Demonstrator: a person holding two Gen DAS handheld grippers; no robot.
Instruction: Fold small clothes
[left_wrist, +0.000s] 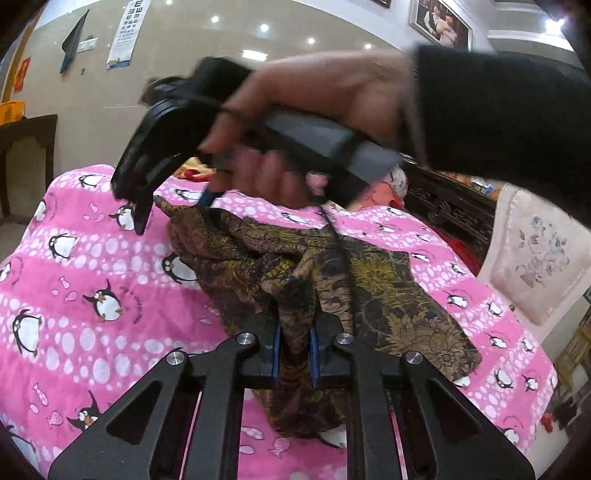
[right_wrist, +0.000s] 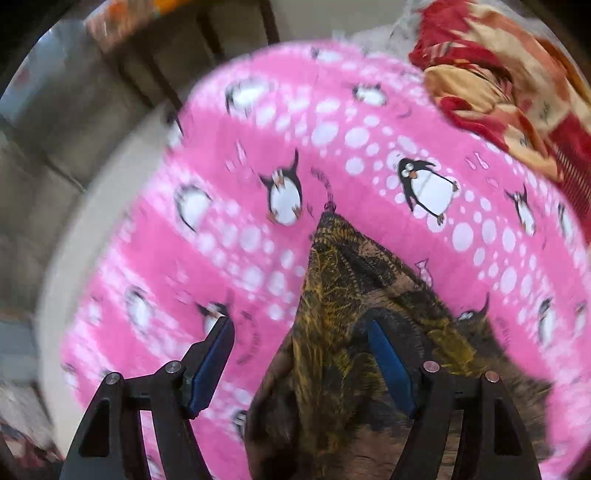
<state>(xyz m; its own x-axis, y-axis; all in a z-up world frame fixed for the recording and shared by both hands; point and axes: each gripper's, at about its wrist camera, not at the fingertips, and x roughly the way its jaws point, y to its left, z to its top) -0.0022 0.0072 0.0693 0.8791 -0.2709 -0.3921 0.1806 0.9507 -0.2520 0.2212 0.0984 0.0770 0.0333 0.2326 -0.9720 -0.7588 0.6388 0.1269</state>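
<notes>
Where the brown-gold patterned garment (left_wrist: 332, 273) lies, it is spread w/ folds across the pink penguin blanket (left_wrist: 92, 266), one piece only, one corner running to a point w/ a loose thread in the right wrist view. Left gripper (left_wrist: 295, 354): jaws narrow, blue pads pinching a bunched fold of the garment, fabric lifted off the blanket at that point. Right gripper (right_wrist: 299, 362): jaws wide; garment's pointed corner sits between the fingers, no pad pressing on it; view blurred. Seen from the left wrist cam, the right gripper, held by a hand (left_wrist: 306, 122) in a dark sleeve (left_wrist: 498, 110), hangs over the garment's far edge and blocks part of the bed behind. Surroundings: 1 red-and-cream quilt (right_wrist: 498, 81) bunched at the blanket's far end; 1 pale embroidered cushion (left_wrist: 535, 254) beside the bed; 1 eye chart (left_wrist: 125, 33) and 1 framed picture (left_wrist: 439, 22) on the wall; dark carved wood furniture (left_wrist: 450, 214) behind. Grippers counted: 2.
</notes>
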